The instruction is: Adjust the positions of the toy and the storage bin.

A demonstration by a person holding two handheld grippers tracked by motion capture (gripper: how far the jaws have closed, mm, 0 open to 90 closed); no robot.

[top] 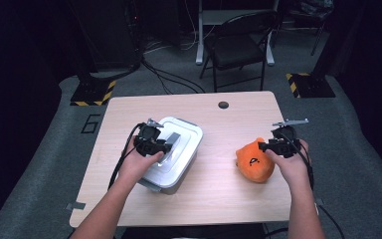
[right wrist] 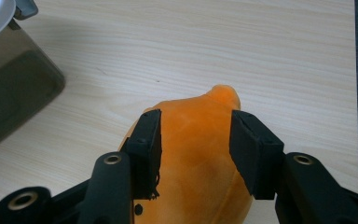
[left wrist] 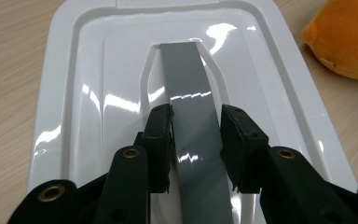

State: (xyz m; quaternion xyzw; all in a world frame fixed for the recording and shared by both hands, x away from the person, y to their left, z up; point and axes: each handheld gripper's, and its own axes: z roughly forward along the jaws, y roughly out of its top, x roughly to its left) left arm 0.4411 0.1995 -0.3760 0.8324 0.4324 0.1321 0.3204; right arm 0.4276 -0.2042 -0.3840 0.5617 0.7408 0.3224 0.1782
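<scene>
Left gripper (left wrist: 196, 122) over glossy white plastic box lid (left wrist: 98, 93), jaws parted narrowly astride flat grey handle strip (left wrist: 189, 84), not yet clamped; positioned for lift. Right gripper (right wrist: 195, 133) wide, straddling orange plush toy (right wrist: 196, 154) on light wooden table (right wrist: 168, 46), right of box; grasp pending.

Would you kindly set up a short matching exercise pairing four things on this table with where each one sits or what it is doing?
Things:
1. left gripper
2. right gripper
3. grey handle
4. round hole

Places or states:
A. in the tabletop near the far edge
B. jaws either side of the orange plush toy
C. lying flat in a recess of the white lid
D. jaws either side of the lid's handle

Pairs: 1-D, 2-B, 3-C, 4-A
</scene>
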